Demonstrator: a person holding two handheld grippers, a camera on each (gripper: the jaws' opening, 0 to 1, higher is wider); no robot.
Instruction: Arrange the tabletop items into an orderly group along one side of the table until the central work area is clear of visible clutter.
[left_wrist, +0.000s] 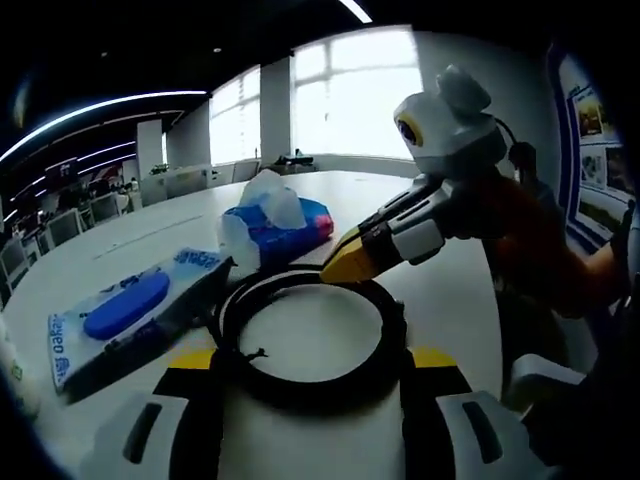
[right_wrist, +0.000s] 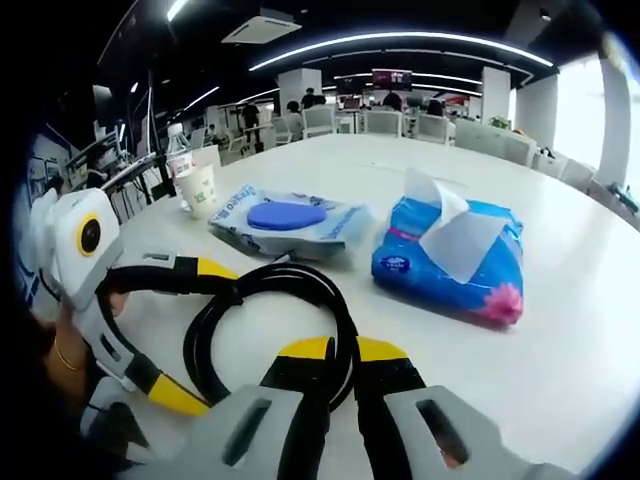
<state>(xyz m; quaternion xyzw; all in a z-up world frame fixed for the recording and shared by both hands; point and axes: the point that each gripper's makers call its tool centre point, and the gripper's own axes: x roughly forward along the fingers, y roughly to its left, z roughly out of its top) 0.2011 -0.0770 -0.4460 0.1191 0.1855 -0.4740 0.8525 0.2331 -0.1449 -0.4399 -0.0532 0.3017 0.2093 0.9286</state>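
A black cable coil (left_wrist: 300, 385) (right_wrist: 250, 300) lies on the white table (left_wrist: 440, 300). My left gripper (left_wrist: 312, 360) is open, its yellow-tipped jaws standing wide on either side of the coil; in the right gripper view it (right_wrist: 195, 330) comes in from the left, straddling the coil's left part. My right gripper (right_wrist: 342, 348) is shut on the coil's near edge; in the left gripper view it (left_wrist: 345, 265) reaches in from the right and pinches the coil's far rim. A blue tissue pack (left_wrist: 280, 225) (right_wrist: 450, 260) and a wet-wipe pack with a blue lid (left_wrist: 125, 310) (right_wrist: 285, 218) lie beyond the coil.
A paper cup (right_wrist: 200, 190) and a water bottle (right_wrist: 177, 145) stand at the table's far left edge in the right gripper view. A person's hand (right_wrist: 60, 365) holds the left gripper. Chairs and desks fill the room behind the table.
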